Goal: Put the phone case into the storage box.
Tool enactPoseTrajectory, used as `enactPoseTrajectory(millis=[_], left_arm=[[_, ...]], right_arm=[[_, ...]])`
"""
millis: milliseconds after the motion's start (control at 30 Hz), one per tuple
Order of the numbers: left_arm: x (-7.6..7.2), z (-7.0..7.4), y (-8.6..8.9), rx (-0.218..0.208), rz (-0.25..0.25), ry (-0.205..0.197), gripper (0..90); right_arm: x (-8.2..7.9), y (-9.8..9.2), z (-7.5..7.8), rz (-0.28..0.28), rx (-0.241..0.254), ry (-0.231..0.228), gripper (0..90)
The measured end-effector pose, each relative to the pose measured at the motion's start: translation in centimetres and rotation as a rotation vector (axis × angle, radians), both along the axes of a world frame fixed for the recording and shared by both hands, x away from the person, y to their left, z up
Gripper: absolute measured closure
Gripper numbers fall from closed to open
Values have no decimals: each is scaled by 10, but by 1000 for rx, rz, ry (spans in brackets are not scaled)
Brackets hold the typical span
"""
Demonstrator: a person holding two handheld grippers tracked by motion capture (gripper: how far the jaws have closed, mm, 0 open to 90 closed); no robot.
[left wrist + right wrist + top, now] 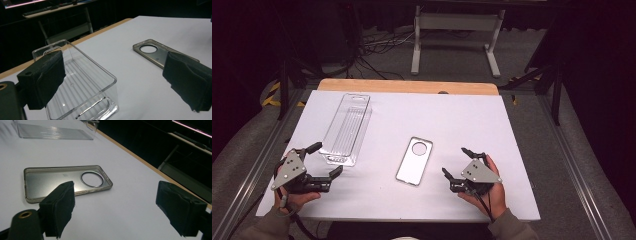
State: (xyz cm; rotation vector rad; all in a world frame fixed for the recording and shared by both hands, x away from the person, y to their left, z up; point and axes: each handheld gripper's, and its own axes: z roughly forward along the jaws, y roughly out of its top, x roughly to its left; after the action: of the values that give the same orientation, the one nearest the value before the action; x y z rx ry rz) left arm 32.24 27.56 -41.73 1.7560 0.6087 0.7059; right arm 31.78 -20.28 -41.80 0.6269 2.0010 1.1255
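A clear plastic box [347,127] lies lengthwise on the left of the white table [472,125]. A translucent grey phone case [414,161] with a round camera hole lies flat in the middle. My left gripper [328,159] rests at the box's near end, open and empty. My right gripper [455,161] sits just right of the case, also open and empty. In the left gripper view the box [80,82] lies between the jaws of the gripper [115,82], with the case [155,52] beyond. In the right gripper view the case [57,181] lies ahead of the gripper [120,207] and the box [52,131] farther off.
A wooden strip [407,86] edges the table's far side. Beyond it stand a white desk frame [457,30] and cables [377,47] on the floor. Metal rails [562,150] run along both sides of the table.
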Motion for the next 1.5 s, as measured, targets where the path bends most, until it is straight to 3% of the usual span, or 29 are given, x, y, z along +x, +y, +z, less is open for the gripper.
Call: enactPoseTrajectory(millis=[267, 533, 733, 833, 900, 1000, 1067, 1367, 1467, 1500], left_arm=[[0, -4, -6, 25, -40, 8, 40], [3, -9, -7, 61, -42, 41, 35], [3, -9, -8, 45, -49, 42, 36], [3, -10, -9, 50, -53, 47, 35], [4, -10, -9, 63, -56, 50, 35], [4, -11, -9, 59, -59, 55, 34], [4, -11, -8, 57, -60, 47, 34], [2, -12, -11, 71, -75, 55, 34], [2, -13, -13, 86, -82, 58, 34], [2, -13, -13, 86, -82, 58, 34]], right_arm=[[2, -2, 1, -10, 2, -2, 168], [12, 8, 5, 17, -40, 47, 203], [32, 19, 16, 25, -71, 149, 111], [43, 21, 23, 43, -67, 183, 111], [57, 28, 30, 67, -51, 253, 111], [71, 40, 33, 84, -65, 306, 147], [81, 49, 34, 94, -106, 349, 160], [129, 72, 36, 59, -265, 456, 240], [148, 77, 30, 41, -297, 533, 267], [148, 77, 30, 41, -297, 533, 267]])
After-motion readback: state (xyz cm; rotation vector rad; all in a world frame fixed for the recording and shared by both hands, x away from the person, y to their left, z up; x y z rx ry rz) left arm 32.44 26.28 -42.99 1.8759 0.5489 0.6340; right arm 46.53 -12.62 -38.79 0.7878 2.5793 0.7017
